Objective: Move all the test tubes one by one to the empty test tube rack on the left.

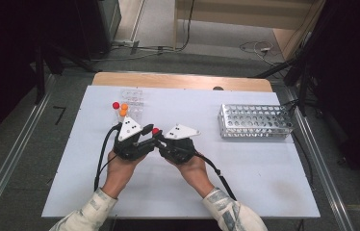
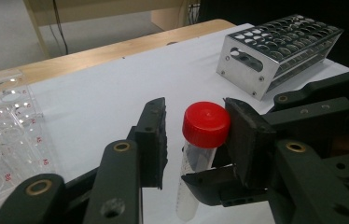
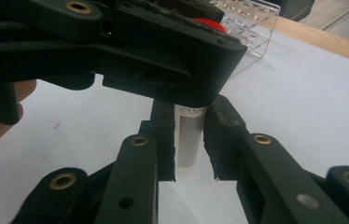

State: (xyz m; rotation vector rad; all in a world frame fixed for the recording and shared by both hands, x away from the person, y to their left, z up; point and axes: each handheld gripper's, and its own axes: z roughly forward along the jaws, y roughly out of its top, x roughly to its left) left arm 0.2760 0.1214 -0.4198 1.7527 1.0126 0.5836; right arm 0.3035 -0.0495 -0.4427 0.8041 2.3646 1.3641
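Red-capped tube sits upright between the two grippers in the high view, at the middle of the white table. The left gripper and the right gripper meet nose to nose around it, each held from below by a hand, left hand and right hand. Beyond the left gripper, close to its far side, stands a clear rack with more capped tubes, one red and two orange. Well off to the right gripper's side lies a metal rack, its rows of holes facing up.

Left gripper view: the tube stands between this gripper's own jaws at cap height. One pad touches the red cap; the other stands clear of it with a gap, so the left gripper is not yet pressing on the tube. Lower down, the right gripper crosses in and holds the tube's clear body. The clear rack lies to one side of the jaws, the metal rack far ahead on the other.

Right gripper view: the right gripper pinches the tube by its clear body, both pads pressed against it. The left gripper crosses overhead, covering most of the red cap.
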